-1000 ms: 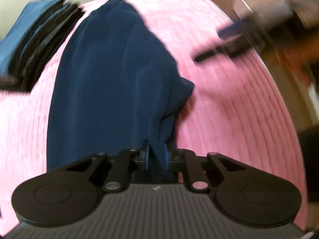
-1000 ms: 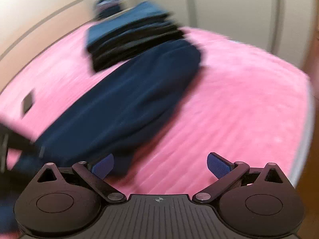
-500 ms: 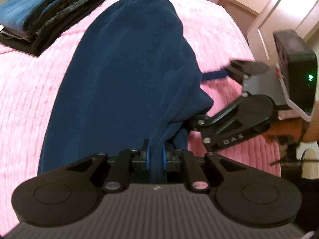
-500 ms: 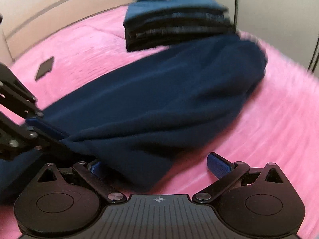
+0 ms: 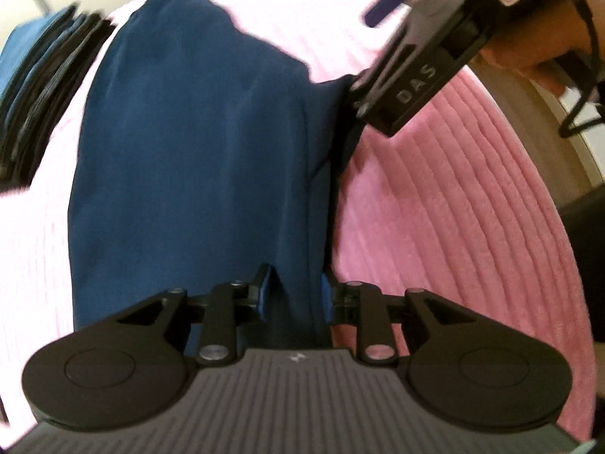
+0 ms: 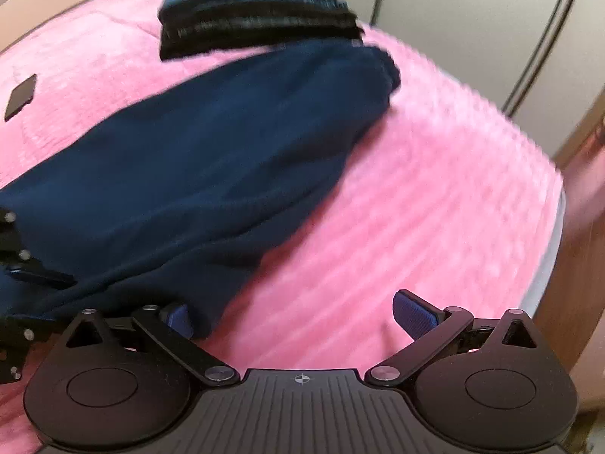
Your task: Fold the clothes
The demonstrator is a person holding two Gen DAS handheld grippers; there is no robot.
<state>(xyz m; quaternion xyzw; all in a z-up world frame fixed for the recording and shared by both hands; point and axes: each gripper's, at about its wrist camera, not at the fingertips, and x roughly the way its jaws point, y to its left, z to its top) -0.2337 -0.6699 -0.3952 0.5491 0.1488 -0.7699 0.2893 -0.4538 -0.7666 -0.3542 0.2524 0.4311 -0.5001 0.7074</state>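
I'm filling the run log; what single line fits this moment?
stage: folding | left claw: shut on navy garment | right claw: open, at garment edge | surface: pink bedspread | folded stack: behind

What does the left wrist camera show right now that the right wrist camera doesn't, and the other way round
Only the left wrist view shows the left gripper with a fold of the navy garment between its pads, and the right gripper's body, marked DAS, at that garment's right edge. Only the right wrist view shows the right gripper spread wide open, and a small dark flat object lying on the cover. Both show the navy garment, the pink bed cover and the stack of folded clothes beyond it.
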